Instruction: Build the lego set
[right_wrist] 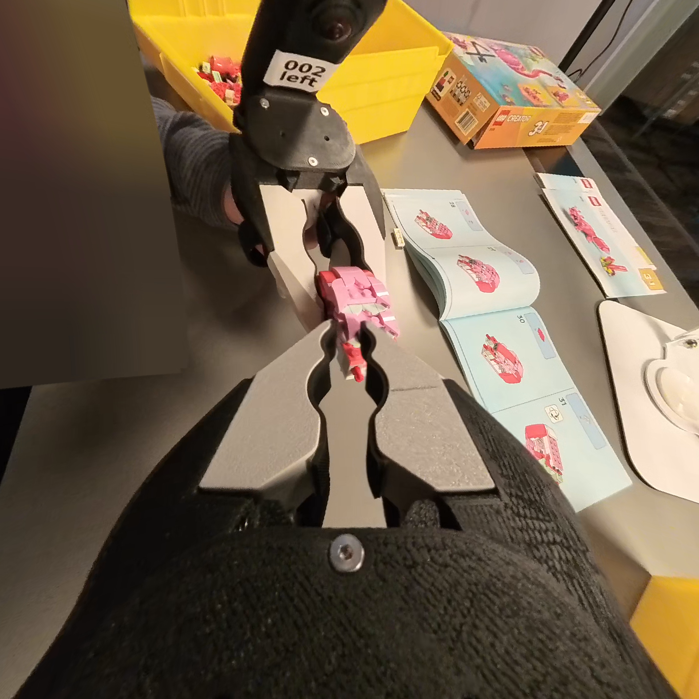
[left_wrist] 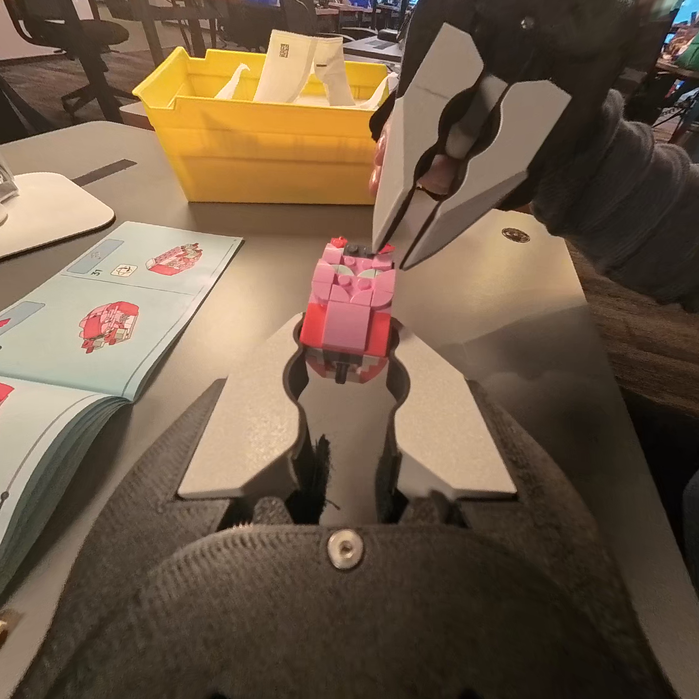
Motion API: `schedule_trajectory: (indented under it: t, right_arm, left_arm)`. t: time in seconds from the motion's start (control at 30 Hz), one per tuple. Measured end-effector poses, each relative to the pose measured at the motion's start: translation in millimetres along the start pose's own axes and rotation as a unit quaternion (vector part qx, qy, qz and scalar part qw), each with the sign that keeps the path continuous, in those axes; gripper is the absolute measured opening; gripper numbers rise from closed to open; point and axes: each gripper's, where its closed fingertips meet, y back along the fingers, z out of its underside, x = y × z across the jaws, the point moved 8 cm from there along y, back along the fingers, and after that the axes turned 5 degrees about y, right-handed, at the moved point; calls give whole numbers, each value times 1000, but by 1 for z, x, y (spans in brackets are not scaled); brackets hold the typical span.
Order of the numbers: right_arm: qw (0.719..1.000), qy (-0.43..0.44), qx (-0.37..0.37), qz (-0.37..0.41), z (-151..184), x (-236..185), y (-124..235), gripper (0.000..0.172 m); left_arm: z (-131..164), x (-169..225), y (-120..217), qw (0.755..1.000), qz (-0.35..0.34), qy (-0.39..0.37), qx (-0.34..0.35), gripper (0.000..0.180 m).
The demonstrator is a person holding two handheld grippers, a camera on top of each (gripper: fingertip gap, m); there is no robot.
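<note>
My left gripper (left_wrist: 348, 334) is shut on a pink and red brick model (left_wrist: 350, 302) and holds its near end above the grey table (left_wrist: 491, 283). The model's far end has a dark grey plate and small red pieces. My right gripper (left_wrist: 391, 259) comes down from the upper right with its fingers slightly apart; one fingertip (left_wrist: 379, 247) touches the dark plate and nothing is held between the pads. In the right wrist view, my right gripper (right_wrist: 348, 331) is at the model (right_wrist: 353, 302), whose other end sits in the left gripper (right_wrist: 346, 295).
A yellow bin (left_wrist: 264, 151) with white bags stands behind the model. An open instruction booklet (left_wrist: 113, 302) lies to the left, also (right_wrist: 510, 302). A bin of loose bricks (right_wrist: 378, 87), a product box (right_wrist: 510, 98), a leaflet (right_wrist: 597, 242) and a white pad (right_wrist: 635, 416) sit around. Only a small space, under 4 cm, lies between the two pairs of fingers.
</note>
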Motion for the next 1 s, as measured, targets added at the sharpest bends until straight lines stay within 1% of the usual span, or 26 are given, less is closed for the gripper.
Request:
schedule_trajectory:
  t: [0.03,0.1,0.17,0.2,0.23,0.27,0.33,0.37,0.43,0.47,0.53,0.6,0.67,0.73,0.8,1.0]
  right_arm:
    - [1000,-1,0,6,0,1,0,15]
    - [1000,0,6,29,-1,1,2,34]
    - [998,33,14,59,-3,-3,2,50]
    - [993,77,6,86,-2,-8,1,56]
    - [983,137,-11,119,0,-13,-2,60]
    - [967,201,-40,151,3,-19,-6,61]
    - [921,321,-95,200,8,-31,-17,65]
    - [897,368,-114,216,12,-36,-22,65]
    - [859,429,-137,244,17,-43,-31,64]
    - [845,449,-137,256,19,-45,-34,64]
    - [829,466,-142,276,22,-46,-37,63]
    - [816,475,-148,295,24,-46,-38,61]
    - [806,481,-152,309,26,-45,-38,54]
    - [798,487,-155,318,27,-44,-38,44]
    - [788,501,-159,321,27,-44,-38,41]
    - [789,505,-171,307,26,-45,-36,40]
  left_arm:
    - [0,0,0,1000,0,2,0,39]
    - [0,-1,0,1000,-1,7,-2,39]
    - [1,-3,0,1000,-2,14,-5,38]
    - [1,-3,0,1000,-1,19,-7,38]
    - [2,-4,0,1000,0,24,-9,38]
    - [2,-5,0,1000,1,29,-11,38]
    - [3,-6,0,999,4,37,-13,39]
    - [3,-6,0,999,5,39,-14,39]
    - [3,-6,-1,999,6,41,-16,38]
    - [3,-6,-1,999,8,42,-17,38]
    - [4,-6,-1,999,9,45,-19,38]
    - [4,-6,-1,999,11,47,-20,39]
    - [4,-6,-1,998,12,50,-21,39]
    - [4,-7,-1,998,15,59,-18,39]
    - [4,-7,-1,998,17,63,-21,39]
    - [5,-6,-1,997,26,72,-29,38]
